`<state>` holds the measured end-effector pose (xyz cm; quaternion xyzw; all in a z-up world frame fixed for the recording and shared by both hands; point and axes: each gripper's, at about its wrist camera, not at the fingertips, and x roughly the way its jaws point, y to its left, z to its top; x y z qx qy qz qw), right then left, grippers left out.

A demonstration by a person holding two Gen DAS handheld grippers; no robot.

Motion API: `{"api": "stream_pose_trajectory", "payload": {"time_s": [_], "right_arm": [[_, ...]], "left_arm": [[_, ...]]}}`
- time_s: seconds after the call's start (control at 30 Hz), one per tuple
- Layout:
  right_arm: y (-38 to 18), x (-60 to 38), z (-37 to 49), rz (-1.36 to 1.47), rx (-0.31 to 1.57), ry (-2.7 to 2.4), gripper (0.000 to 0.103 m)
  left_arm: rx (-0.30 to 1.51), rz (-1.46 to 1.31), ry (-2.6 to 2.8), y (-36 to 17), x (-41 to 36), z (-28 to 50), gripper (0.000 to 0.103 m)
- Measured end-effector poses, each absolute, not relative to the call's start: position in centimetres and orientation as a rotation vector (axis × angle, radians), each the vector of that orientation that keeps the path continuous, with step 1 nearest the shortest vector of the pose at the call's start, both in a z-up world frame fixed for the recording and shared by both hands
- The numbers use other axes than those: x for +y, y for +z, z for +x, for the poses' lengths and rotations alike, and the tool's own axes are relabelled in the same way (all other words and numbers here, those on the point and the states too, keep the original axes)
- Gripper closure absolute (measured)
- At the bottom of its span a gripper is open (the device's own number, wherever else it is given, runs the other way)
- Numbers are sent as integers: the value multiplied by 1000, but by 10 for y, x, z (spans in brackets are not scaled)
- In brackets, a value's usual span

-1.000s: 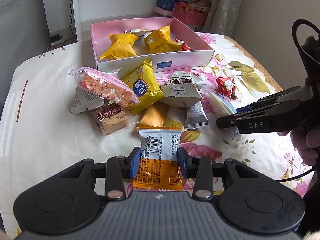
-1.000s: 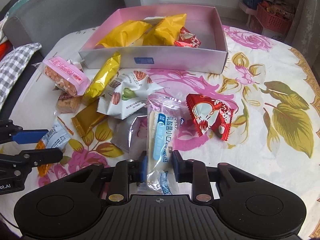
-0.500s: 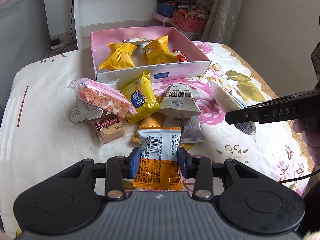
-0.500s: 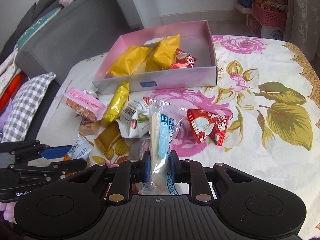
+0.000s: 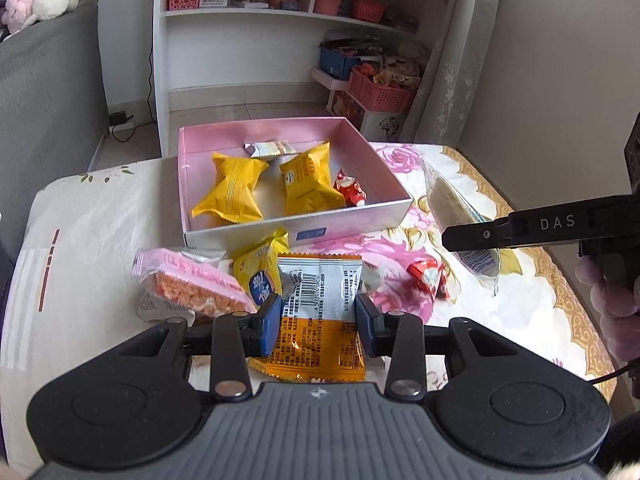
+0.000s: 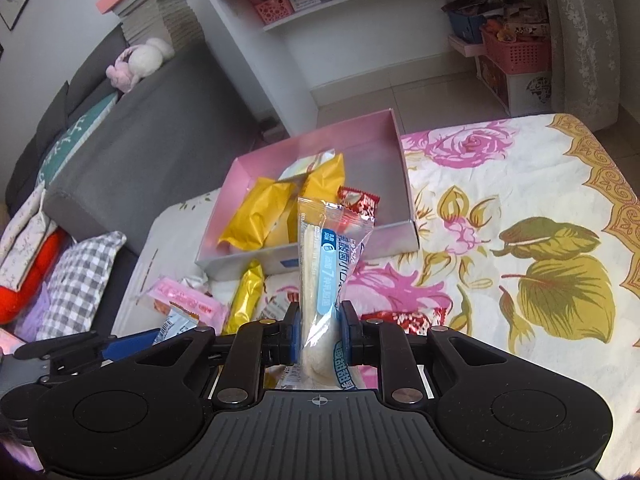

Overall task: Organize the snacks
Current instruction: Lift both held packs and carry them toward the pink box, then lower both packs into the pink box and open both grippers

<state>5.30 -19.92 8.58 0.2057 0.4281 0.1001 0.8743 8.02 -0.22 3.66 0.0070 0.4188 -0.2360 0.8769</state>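
My left gripper [image 5: 318, 324] is shut on a silver-and-orange snack packet [image 5: 320, 312], held above the table short of the pink box [image 5: 296, 232]. My right gripper [image 6: 320, 330] is shut on a long clear bread packet with a blue label [image 6: 328, 264], lifted to the right of the box [image 6: 408, 200]; it shows in the left wrist view [image 5: 460, 216] too. The box holds two yellow packets [image 5: 232, 190], a red candy [image 5: 352, 190] and a silver bar [image 5: 268, 147]. Loose snacks lie in front of the box: a pink packet [image 5: 188, 284], a yellow packet [image 5: 258, 268], a red candy [image 5: 428, 278].
The table has a floral cloth [image 6: 540, 248] and its right edge [image 5: 560, 280] is near. A grey sofa [image 6: 132, 152] stands to the left, white shelves [image 5: 280, 20] and pink baskets [image 5: 380, 90] behind the table.
Both grippers have risen with their packets and moved towards the box. The bread packet is off the table and now hangs beside the box's right corner.
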Motion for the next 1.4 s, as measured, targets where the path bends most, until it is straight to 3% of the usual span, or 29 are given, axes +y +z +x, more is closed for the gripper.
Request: {"api": "stream_pose_trajectory", "payload": {"time_s": [0.6,1.23,1.4], "right_arm": [[59,-223,149,513,831,195,83],[24,-235,188,544,778,181,81],[30,-240,185,577,740,176,75]], "left_arm": [[998,-34,-375,17,-40,207,67],[1032,-28,-320,-13,-53,243,67],[1002,-49,-328,-9,-53,243,56]]}}
